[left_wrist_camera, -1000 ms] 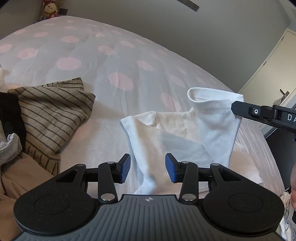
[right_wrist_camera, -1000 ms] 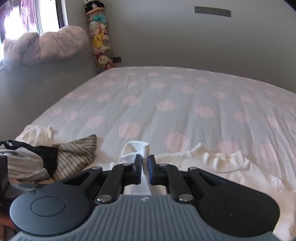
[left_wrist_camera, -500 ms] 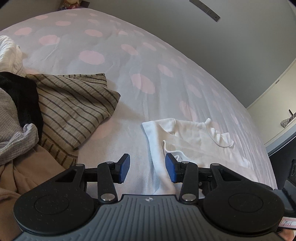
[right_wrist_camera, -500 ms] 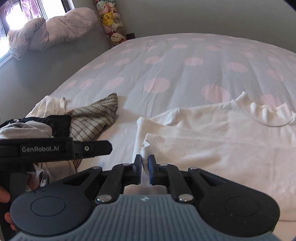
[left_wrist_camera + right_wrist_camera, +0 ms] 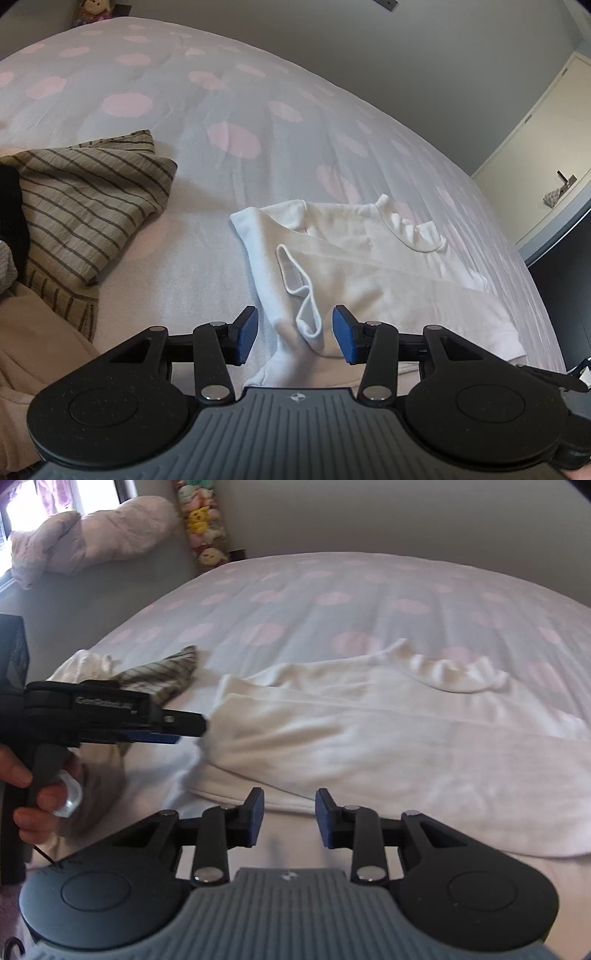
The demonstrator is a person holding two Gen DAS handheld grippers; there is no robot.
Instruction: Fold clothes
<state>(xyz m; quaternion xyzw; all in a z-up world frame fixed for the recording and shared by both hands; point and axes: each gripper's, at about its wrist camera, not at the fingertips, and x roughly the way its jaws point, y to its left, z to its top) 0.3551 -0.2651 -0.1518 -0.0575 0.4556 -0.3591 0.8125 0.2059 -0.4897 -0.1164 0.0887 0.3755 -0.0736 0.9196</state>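
The white soft knit top with a ruffled neckline (image 5: 354, 258) lies at the centre of the left wrist view, spread on the pale bedsheet with pink dots (image 5: 229, 110). One sleeve (image 5: 299, 291) is laid across its body, with the cuff near the lower centre of the frame. I judge the cloth light, limp and not slippery, so it will sag and wrinkle when lifted; a hem, the cuff or a shoulder corner is the best place to pinch. The left gripper (image 5: 293, 336) hovers just over the cuff, jaws wide and holding nothing. The right gripper (image 5: 289, 818) at the lower centre of its view is also apart and empty, near the garment's edge. At the left of the frame lies a beige striped garment (image 5: 81, 206).
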